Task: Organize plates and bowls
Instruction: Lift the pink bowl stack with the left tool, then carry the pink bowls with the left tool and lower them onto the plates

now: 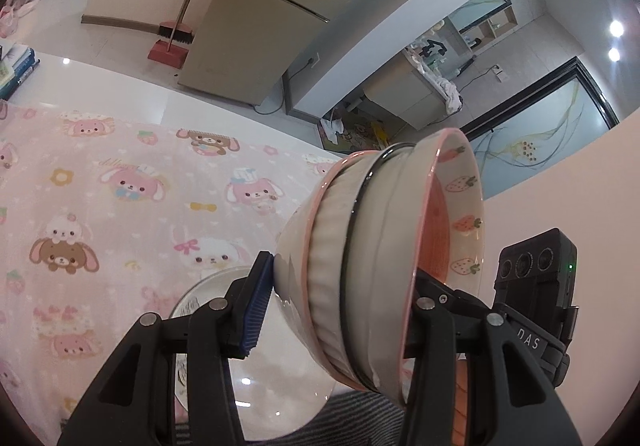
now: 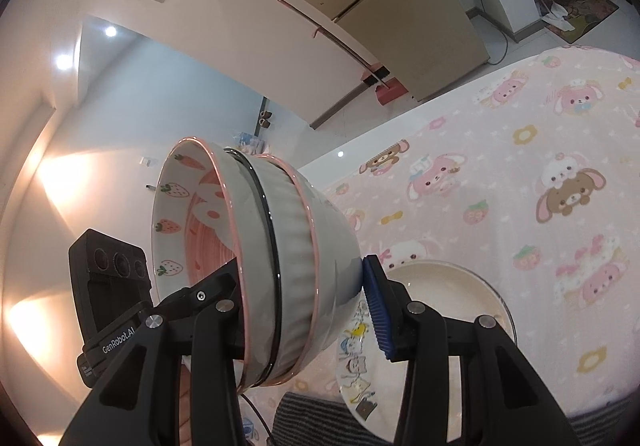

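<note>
A stack of three nested white bowls (image 1: 360, 254) with pink and black rims and strawberry prints is held on its side above the table. My left gripper (image 1: 340, 310) is shut on it, one blue-padded finger (image 1: 254, 314) on the base and one inside the rim. My right gripper (image 2: 304, 294) is shut on the same stack of bowls (image 2: 288, 242) from the opposite side. Below lies a white plate (image 1: 256, 386) with cartoon prints, which also shows in the right wrist view (image 2: 440, 286).
The table wears a pink cartoon-animal cloth (image 1: 100, 186). A grey striped mat (image 2: 316, 418) lies under the plate's near edge. Books (image 1: 16, 66) sit at the table's far left. A fridge (image 1: 256, 26) and a red broom with dustpan (image 1: 172, 42) stand beyond the table.
</note>
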A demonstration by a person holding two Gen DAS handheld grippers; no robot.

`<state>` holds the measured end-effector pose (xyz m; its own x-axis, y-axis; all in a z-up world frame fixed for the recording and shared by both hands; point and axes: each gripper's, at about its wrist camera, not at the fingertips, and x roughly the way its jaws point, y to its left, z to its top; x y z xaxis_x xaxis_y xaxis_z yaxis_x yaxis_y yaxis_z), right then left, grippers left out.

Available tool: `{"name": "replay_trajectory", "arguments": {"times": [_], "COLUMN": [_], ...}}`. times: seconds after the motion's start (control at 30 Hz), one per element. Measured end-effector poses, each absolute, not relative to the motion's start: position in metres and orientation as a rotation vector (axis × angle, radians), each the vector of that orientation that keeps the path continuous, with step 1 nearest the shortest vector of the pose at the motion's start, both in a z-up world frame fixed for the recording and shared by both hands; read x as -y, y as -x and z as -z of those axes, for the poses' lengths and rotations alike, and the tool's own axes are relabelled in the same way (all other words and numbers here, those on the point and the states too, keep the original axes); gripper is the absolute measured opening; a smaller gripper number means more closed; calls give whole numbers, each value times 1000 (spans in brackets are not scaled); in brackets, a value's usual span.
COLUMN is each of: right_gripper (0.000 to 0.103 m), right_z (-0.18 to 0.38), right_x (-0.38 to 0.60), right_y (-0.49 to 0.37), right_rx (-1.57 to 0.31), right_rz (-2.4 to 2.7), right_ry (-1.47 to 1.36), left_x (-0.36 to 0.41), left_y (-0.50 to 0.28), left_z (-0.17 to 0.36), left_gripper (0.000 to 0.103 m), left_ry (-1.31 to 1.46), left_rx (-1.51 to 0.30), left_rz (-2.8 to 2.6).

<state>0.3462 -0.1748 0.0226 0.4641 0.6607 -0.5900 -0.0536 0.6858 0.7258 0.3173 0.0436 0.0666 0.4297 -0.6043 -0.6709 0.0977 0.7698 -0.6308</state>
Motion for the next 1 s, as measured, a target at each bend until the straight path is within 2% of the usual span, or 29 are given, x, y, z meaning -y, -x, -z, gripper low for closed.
{"name": "replay_trajectory", "arguments": {"times": [0.4, 1.0], "right_gripper": [45, 45], "right_z": [-16, 40], "right_x": [173, 167], "right_y": [-301, -288], "right_rx": [-1031, -1149], "right_rz": [-479, -460], "right_ry": [-706, -708], "left_x": [-46, -45], "left_y": [-270, -253], "left_z": [-61, -3], "left_gripper": [47, 48], "left_ry": [559, 558], "left_rx": [-1058, -1136], "left_rz": [465, 441]}}
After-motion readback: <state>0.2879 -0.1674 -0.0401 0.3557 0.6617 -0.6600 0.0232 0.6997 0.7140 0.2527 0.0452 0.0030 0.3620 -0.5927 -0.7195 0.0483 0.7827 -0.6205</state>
